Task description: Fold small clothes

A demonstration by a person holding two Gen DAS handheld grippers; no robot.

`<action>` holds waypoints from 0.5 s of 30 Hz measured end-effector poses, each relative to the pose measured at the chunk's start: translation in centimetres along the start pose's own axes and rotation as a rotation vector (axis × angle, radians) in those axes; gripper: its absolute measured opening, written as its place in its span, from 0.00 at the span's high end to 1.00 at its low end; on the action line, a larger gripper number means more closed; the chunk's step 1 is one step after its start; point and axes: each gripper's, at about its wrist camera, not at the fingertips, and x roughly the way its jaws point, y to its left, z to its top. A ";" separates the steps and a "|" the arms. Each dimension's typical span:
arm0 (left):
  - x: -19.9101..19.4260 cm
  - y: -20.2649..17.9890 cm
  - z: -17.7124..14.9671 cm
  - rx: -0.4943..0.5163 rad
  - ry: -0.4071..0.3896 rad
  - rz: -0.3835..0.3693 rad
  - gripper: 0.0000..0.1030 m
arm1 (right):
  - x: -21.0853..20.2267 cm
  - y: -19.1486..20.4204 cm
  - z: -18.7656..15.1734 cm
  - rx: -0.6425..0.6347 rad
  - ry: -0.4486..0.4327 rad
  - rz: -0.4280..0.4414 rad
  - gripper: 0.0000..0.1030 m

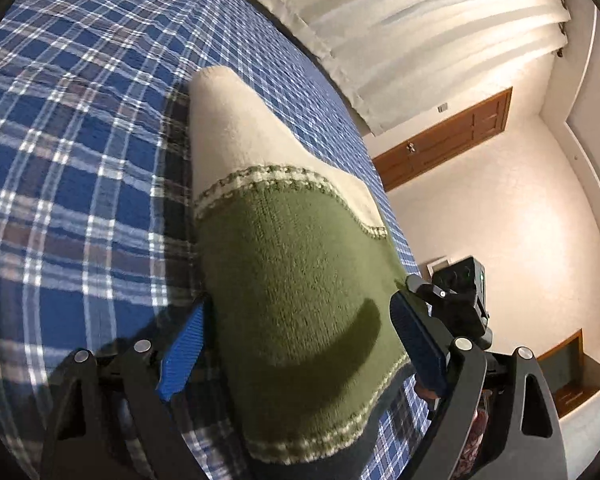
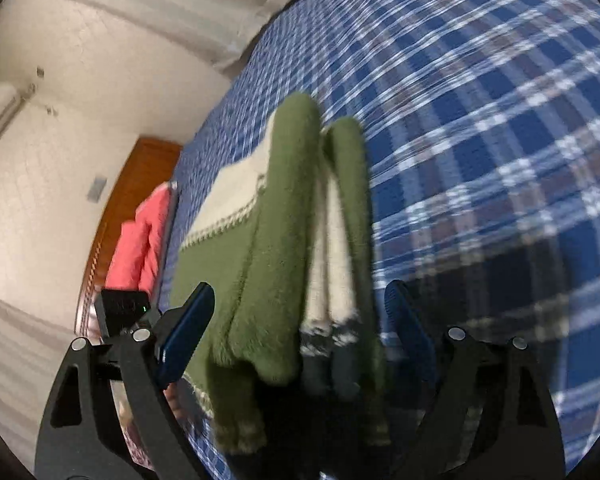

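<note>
green-and-cream knit sweater (image 1: 300,280) lies seemingly folded on plaid bedspread (image 1: 80,160), both tongs (image 1: 300,344) (image 2: 300,332) spread open.

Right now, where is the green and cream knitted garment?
The green and cream knitted garment lies folded on the blue checked bedcover, near the bed's edge, in both wrist views. It sits between the spread fingers of each gripper, neither gripping it.

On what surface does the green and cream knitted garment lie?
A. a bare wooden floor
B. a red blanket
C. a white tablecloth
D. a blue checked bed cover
D: the knitted garment rests on the blue checked bed cover, whose white and brown lines surround it in both wrist views.
</note>
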 end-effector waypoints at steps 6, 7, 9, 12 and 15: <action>-0.2 0.1 0.7 -0.035 0.008 -0.012 0.15 | 1.2 1.1 0.2 -0.033 0.038 -0.027 0.15; -0.2 0.1 0.7 -0.037 0.004 -0.012 0.15 | 1.1 1.0 0.2 -0.034 0.038 -0.020 0.15; -0.8 0.6 0.8 -0.032 -0.019 -0.021 0.15 | 0.9 0.9 0.2 -0.042 0.038 -0.021 0.18; -0.8 1.3 0.8 -0.055 -0.046 0.006 0.15 | 0.8 0.7 0.1 -0.048 0.033 -0.029 0.21; 0.5 0.9 1.7 -0.051 -0.041 0.064 0.15 | 1.1 0.9 0.3 -0.050 0.027 -0.045 0.27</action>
